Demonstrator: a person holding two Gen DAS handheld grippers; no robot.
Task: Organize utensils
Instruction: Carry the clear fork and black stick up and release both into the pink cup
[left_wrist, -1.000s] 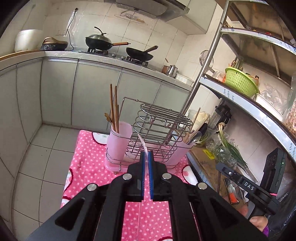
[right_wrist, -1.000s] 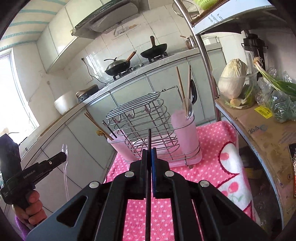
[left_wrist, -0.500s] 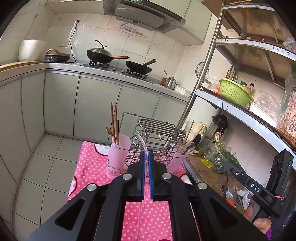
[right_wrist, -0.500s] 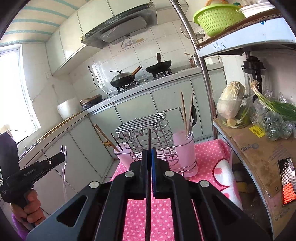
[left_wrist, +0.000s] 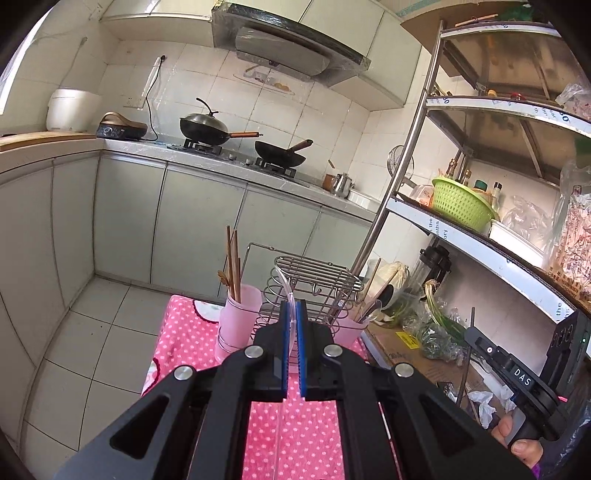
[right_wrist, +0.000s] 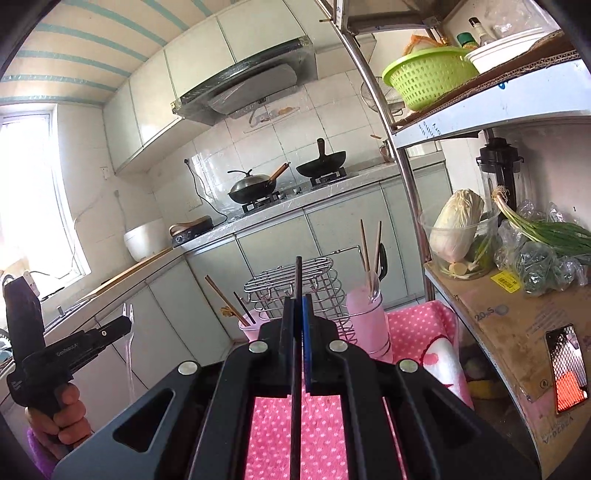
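Observation:
My left gripper (left_wrist: 292, 310) is shut on a clear plastic fork (left_wrist: 287, 287); the fork also shows in the right wrist view (right_wrist: 128, 332), held upright. My right gripper (right_wrist: 298, 306) is shut on a black chopstick (right_wrist: 297, 280) that stands up between its jaws. A wire utensil rack (left_wrist: 314, 291) with a pink cup at each end stands on the pink dotted cloth (left_wrist: 184, 325). The left cup (left_wrist: 238, 314) holds wooden chopsticks (left_wrist: 232, 258). The right cup (right_wrist: 365, 314) holds chopsticks and spoons. Both grippers are above and in front of the rack.
A steel shelf unit (left_wrist: 461, 229) stands to the right with a green basket (left_wrist: 461, 203), cabbage (right_wrist: 456, 229) and green onions (right_wrist: 543, 236). A counter (left_wrist: 221, 155) with two woks runs behind. Tiled floor (left_wrist: 92, 332) lies to the left of the table.
Both grippers have risen and drawn back from the rack, which now looks smaller and lower. Each keeps its hold on its utensil.

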